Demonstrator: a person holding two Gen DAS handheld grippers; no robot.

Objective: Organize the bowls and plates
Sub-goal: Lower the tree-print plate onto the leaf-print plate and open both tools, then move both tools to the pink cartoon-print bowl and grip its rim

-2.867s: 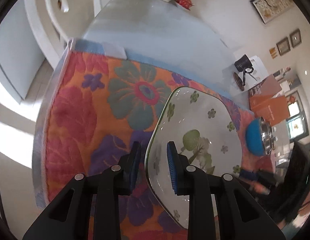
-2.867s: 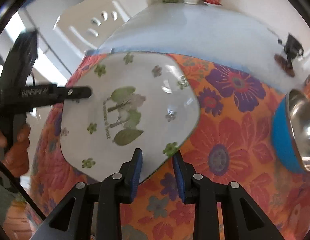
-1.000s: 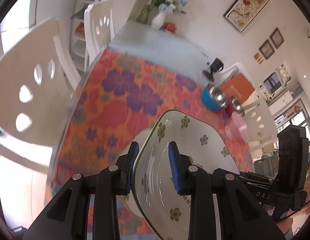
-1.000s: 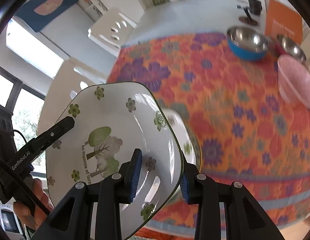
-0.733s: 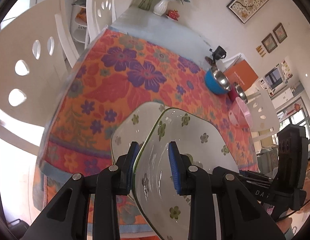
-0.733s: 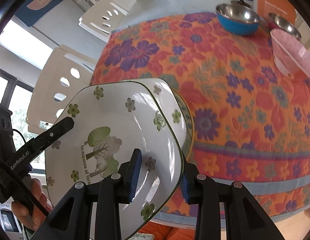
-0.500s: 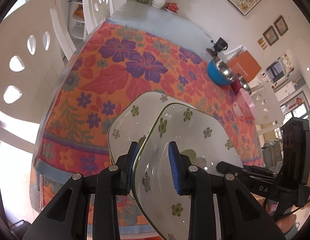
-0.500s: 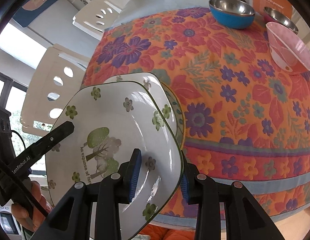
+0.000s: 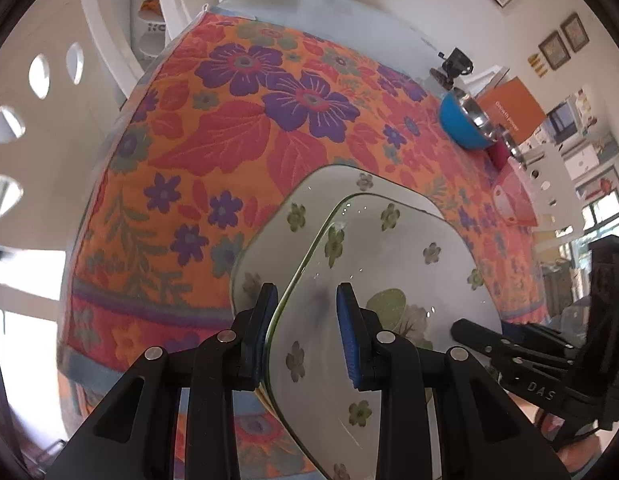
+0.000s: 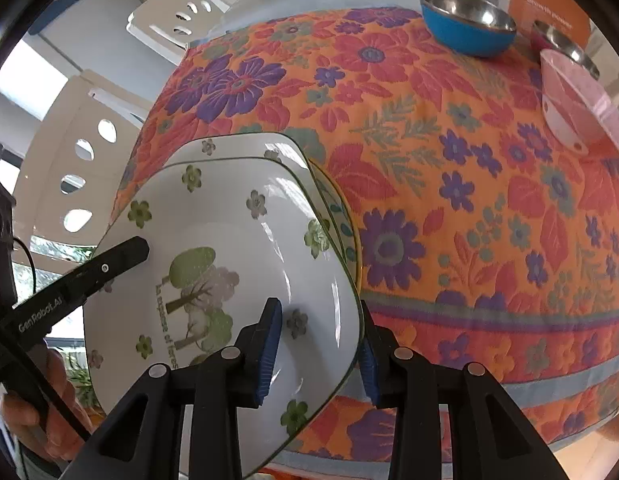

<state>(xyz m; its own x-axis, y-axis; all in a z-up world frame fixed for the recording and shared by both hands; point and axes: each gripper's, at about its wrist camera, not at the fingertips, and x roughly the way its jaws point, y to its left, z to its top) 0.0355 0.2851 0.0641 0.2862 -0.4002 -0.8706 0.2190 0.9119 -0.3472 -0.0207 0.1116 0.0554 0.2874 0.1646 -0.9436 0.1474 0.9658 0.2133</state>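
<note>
Left claw (image 9: 305,332) and right claw (image 10: 317,350) clamped on tree-print plate (image 10: 229,264), above stacked plates (image 9: 309,200)

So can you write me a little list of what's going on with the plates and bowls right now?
held plate: white with green flowers and a tree, tilted above the table edge
left gripper: jaws shut on the plate's rim
right gripper: jaws shut on the opposite rim
plate below: matching flowered plate, lying on the flowered tablecloth
under that: a round patterned plate's rim peeks out
bowls: blue bowl, small steel bowl and pink bowl, apart at the far right
</note>
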